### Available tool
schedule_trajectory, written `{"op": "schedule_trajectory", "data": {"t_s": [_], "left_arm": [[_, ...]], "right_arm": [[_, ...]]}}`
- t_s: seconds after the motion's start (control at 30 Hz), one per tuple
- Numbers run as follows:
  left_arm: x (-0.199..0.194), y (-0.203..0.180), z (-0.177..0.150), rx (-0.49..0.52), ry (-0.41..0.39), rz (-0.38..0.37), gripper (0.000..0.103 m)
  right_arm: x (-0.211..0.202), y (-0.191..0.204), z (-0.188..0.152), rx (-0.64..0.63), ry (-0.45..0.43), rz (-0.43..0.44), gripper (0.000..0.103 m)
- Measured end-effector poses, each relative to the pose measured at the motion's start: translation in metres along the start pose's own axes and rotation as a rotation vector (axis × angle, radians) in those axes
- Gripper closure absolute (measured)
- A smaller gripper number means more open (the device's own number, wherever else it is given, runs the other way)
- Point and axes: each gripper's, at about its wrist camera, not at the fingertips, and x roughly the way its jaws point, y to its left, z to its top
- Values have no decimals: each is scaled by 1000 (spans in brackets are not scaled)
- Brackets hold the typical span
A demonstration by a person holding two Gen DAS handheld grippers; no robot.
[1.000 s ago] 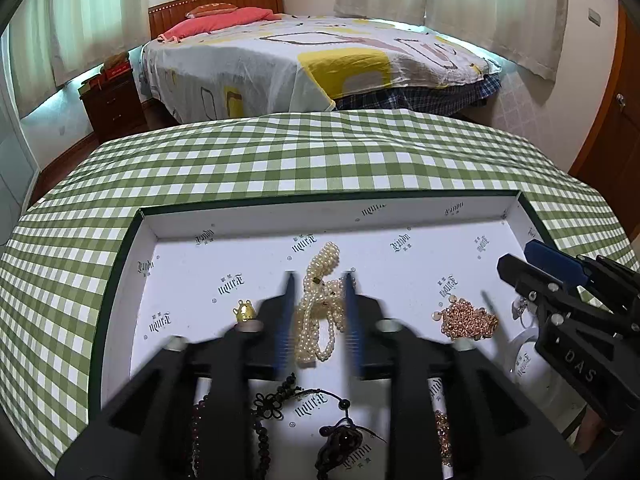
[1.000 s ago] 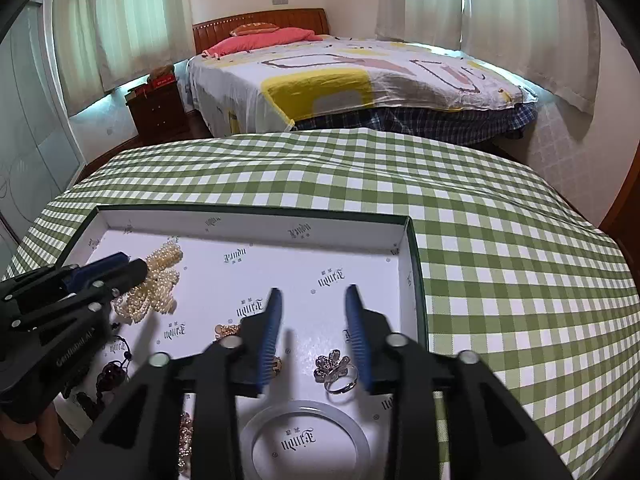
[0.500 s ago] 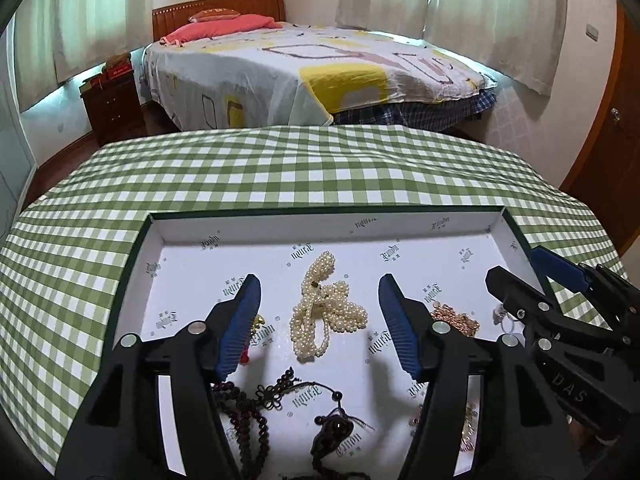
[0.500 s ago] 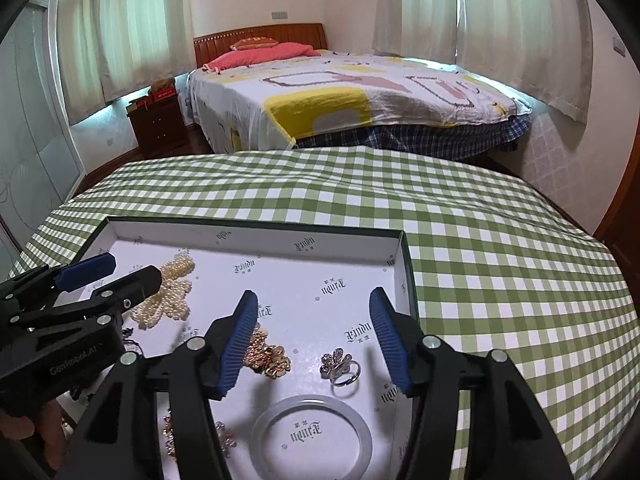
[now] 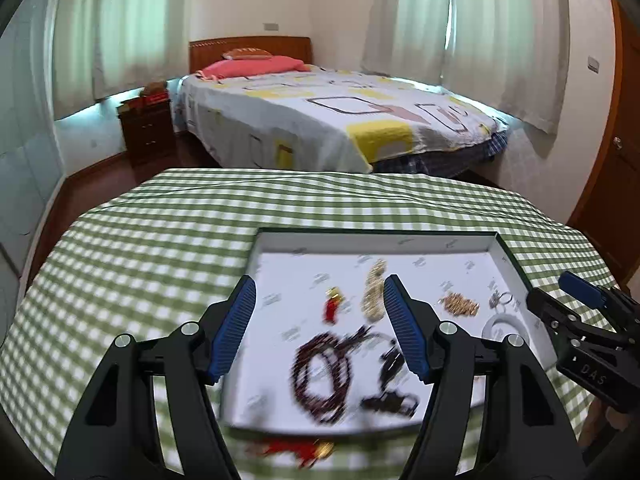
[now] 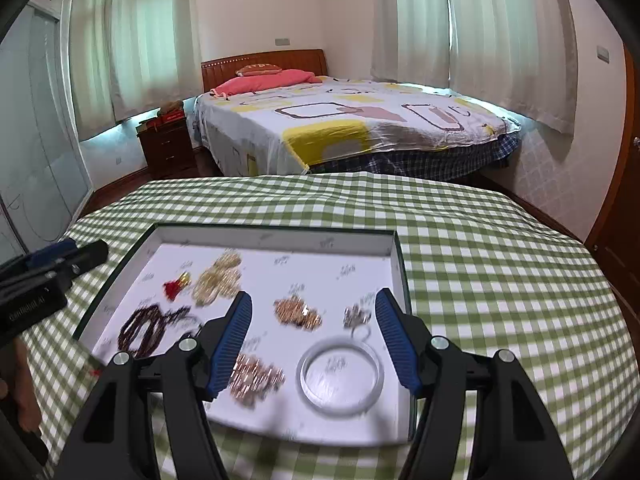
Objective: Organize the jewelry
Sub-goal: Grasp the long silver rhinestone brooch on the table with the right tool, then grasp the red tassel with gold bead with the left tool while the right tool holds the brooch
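Both grippers, left [image 5: 320, 326] & right [image 6: 312, 344], were opening w/ nothing between, pearl necklace [image 6: 218, 280] lay loose in tray [image 6: 276, 236] far-left, prob light, limp, slippery, so I'd pinch a bunched strand.

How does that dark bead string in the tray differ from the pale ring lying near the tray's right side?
The bead string is dark reddish-brown and made of many small beads; the pale ring is whitish and one smooth band. The bead string lies in loose, uneven loops, while the ring keeps a clean round shape. The string sits at the tray's left, the ring toward its right front. Both lie flat inside the tray, untouched.
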Motion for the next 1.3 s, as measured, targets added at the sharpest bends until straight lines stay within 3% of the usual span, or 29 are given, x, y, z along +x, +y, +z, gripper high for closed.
{"op": "schedule_trajectory", "data": {"t_s": [0.47, 0.7, 0.97, 1.17, 1.3], "left_arm": [[-43, 42, -58, -4, 19, 63, 38], [-41, 53, -85, -17, 76, 84, 38], [-37, 57, -93, -27, 99, 91, 39], [-32, 53, -97, -25, 116, 86, 39], [-29, 50, -99, -22, 129, 78, 40]], "right_arm": [[-16, 38, -56, -33, 72, 63, 41], [-7, 59, -75, -66, 133, 121, 52], [2, 76, -92, -111, 188, 146, 63], [4, 80, -100, -152, 215, 151, 89], [1, 79, -100, -156, 212, 146, 89]]}}
